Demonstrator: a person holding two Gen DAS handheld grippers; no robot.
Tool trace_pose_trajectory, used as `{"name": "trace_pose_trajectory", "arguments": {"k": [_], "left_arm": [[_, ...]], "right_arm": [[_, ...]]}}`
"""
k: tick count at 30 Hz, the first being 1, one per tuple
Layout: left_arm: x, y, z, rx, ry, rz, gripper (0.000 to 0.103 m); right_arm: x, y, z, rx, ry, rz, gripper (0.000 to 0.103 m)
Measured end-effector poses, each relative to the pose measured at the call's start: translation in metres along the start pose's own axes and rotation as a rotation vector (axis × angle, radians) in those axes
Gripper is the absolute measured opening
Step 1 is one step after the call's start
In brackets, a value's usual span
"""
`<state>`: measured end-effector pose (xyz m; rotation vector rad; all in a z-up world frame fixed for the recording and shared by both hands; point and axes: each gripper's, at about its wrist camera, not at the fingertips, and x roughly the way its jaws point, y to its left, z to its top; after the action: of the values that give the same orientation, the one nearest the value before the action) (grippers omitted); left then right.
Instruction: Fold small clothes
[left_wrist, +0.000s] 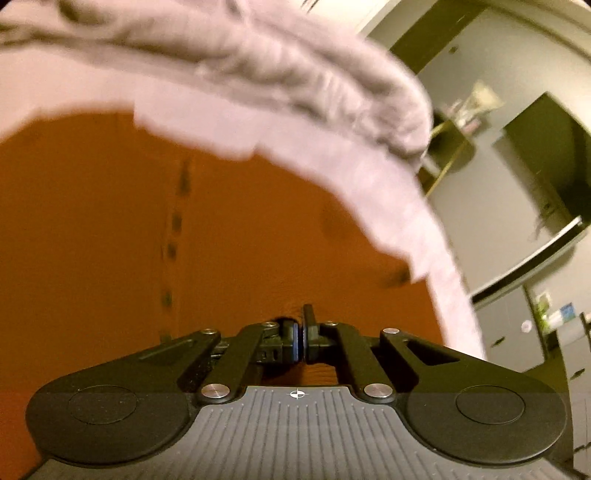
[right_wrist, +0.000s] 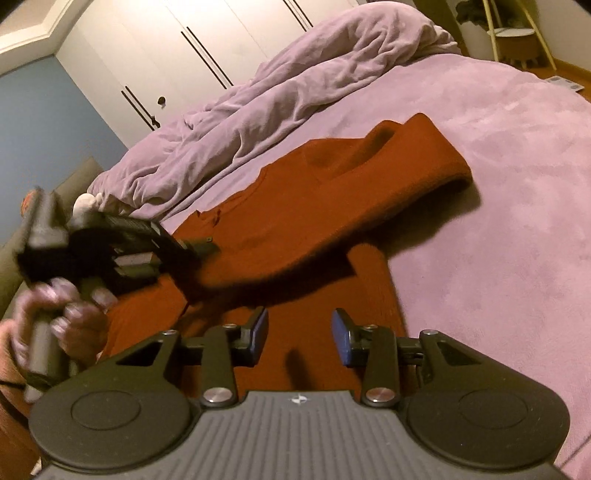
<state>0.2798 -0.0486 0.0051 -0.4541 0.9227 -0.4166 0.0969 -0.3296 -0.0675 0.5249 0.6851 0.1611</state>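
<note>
Crumpled lilac duvet (right_wrist: 295, 85) on lilac bedsheet (right_wrist: 517, 221), white wardrobe (right_wrist: 184, 55) behind

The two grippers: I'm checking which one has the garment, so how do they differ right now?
The left gripper is shut, pads together at the orange garment; the right gripper stands open, pads apart, holding nothing. Both point down over the garment on the purple bed.

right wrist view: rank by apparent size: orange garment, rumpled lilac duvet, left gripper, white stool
1. orange garment
2. rumpled lilac duvet, close to the garment, unsure
3. left gripper, nearer the camera, so it looks inflated
4. white stool, far off
</note>
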Motion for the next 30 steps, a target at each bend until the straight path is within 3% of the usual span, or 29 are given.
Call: {"name": "trace_pose_trajectory", "arguments": {"k": [2,5,8,10,13,14,15,17,20,23,25,30], "left_arm": [[-0.025,0.001,0.015,0.042,-0.077,0.042,0.003],[-0.058,0.013,0.034,0.145,-0.194,0.195,0.003],[-0.064,0.042,0.041,0.182,-0.217,0.372,0.004],[-0.057,0.072,0.039,0.155,-0.177,0.466,0.004],[-0.048,0.112,0.029,0.035,-0.088,0.469,0.015],[-0.051,0.123,0.026,0.003,-0.09,0.454,0.026],[-0.052,0.131,0.023,-0.031,-0.094,0.437,0.045],[-0.054,0.142,0.02,-0.083,-0.105,0.389,0.056],[-0.053,0.15,0.026,-0.097,-0.095,0.36,0.047],[-0.045,0.148,0.028,-0.039,-0.07,0.398,0.012],[-0.042,0.142,0.029,0.004,-0.079,0.392,0.009],[-0.052,0.111,0.039,0.196,-0.202,0.42,0.009]], "right_arm": [[0.001,0.002,0.004,-0.009,0.0,0.0,0.037],[0.007,0.008,0.011,-0.028,-0.005,-0.01,0.037],[0.016,0.012,0.016,-0.028,0.009,-0.014,0.041],[0.021,0.016,0.018,-0.026,0.011,-0.013,0.042],[0.032,0.018,0.022,-0.01,0.024,-0.003,0.044],[0.035,0.019,0.024,-0.002,0.028,0.0,0.045],[0.039,0.018,0.025,0.011,0.034,0.001,0.045],[0.046,0.016,0.029,0.036,0.039,0.004,0.045],[0.057,0.012,0.037,0.08,0.035,-0.002,0.045],[0.069,0.005,0.051,0.142,0.014,-0.011,0.045],[0.077,-0.002,0.059,0.195,0.004,-0.01,0.045],[0.099,-0.014,0.073,0.306,0.004,-0.011,0.042]]}}
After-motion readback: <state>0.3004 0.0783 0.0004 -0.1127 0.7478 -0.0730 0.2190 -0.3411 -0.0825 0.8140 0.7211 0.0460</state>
